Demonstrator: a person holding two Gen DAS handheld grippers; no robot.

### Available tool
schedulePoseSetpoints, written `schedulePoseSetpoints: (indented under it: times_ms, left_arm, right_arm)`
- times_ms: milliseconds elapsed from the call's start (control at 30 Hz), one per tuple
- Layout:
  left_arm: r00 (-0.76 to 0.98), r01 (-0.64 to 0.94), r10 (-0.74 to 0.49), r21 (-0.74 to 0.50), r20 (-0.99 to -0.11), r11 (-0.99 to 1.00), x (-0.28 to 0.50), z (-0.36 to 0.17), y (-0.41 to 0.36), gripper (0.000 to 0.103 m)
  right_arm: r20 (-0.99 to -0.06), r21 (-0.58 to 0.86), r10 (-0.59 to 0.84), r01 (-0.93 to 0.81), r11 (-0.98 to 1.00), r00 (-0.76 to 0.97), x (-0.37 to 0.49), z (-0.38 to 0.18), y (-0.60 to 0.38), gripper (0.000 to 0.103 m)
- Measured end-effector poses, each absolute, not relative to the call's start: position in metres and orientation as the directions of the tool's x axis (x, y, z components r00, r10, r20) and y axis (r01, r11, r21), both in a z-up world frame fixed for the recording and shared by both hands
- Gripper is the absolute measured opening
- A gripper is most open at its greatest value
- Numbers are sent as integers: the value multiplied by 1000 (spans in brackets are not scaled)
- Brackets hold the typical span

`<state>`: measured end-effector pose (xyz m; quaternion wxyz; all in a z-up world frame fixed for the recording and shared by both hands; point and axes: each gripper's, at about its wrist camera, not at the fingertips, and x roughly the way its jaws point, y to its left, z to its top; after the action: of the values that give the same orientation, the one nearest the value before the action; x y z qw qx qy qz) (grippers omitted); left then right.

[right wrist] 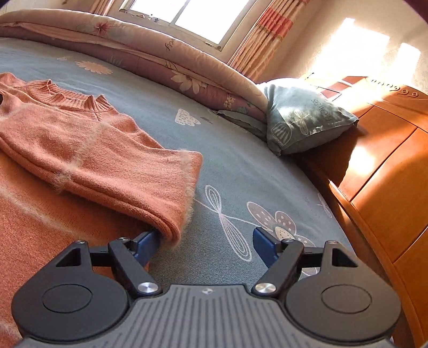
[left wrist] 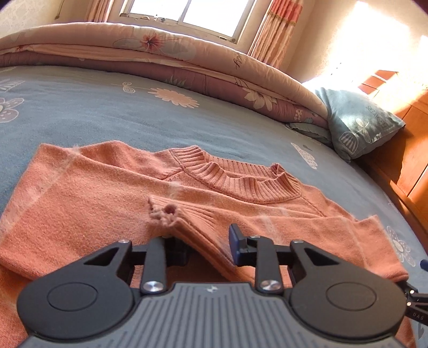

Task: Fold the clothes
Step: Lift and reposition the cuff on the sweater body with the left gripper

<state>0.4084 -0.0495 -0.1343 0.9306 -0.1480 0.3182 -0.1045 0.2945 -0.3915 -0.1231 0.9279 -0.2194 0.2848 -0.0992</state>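
Observation:
An orange knit sweater lies flat on the blue-grey flowered bedsheet, with its ribbed collar toward the far side. Its ribbed sleeve cuff is folded across the chest and rises as a ridge between the fingers of my left gripper, which is shut on it. In the right wrist view the sweater fills the left side. My right gripper stands open at the folded sleeve edge. Its left finger is tucked under that fold and its right finger is over bare sheet.
A rolled floral quilt runs along the far side of the bed under a window. A blue-green pillow leans at the right against the wooden headboard. The sheet lies bare right of the sweater.

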Motion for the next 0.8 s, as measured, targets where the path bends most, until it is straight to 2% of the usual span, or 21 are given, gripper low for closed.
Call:
schedulePoseSetpoints:
  times_ms: [100, 367, 467, 600, 800]
  left_arm:
    - [777, 103, -293, -348, -557, 932, 416, -128, -52, 8]
    - [853, 131, -279, -336, -441, 933, 419, -99, -50, 7]
    - [845, 91, -242, -319, -476, 944, 419, -114, -40, 8]
    - [806, 74, -251, -330, -536, 941, 422, -138, -31, 12]
    - [800, 110, -265, -303, -538, 947, 421, -135, -35, 12]
  right_arm:
    - [-484, -463, -311, 62, 884, 818, 294, -124, -390, 80]
    - [-467, -461, -316, 77, 884, 826, 295, -125, -388, 80]
    - [-461, -454, -307, 76, 888, 832, 294, -125, -386, 83]
    - [-490, -467, -298, 43, 883, 819, 296, -131, -379, 85]
    - [-470, -439, -299, 74, 895, 831, 292, -124, -385, 85]
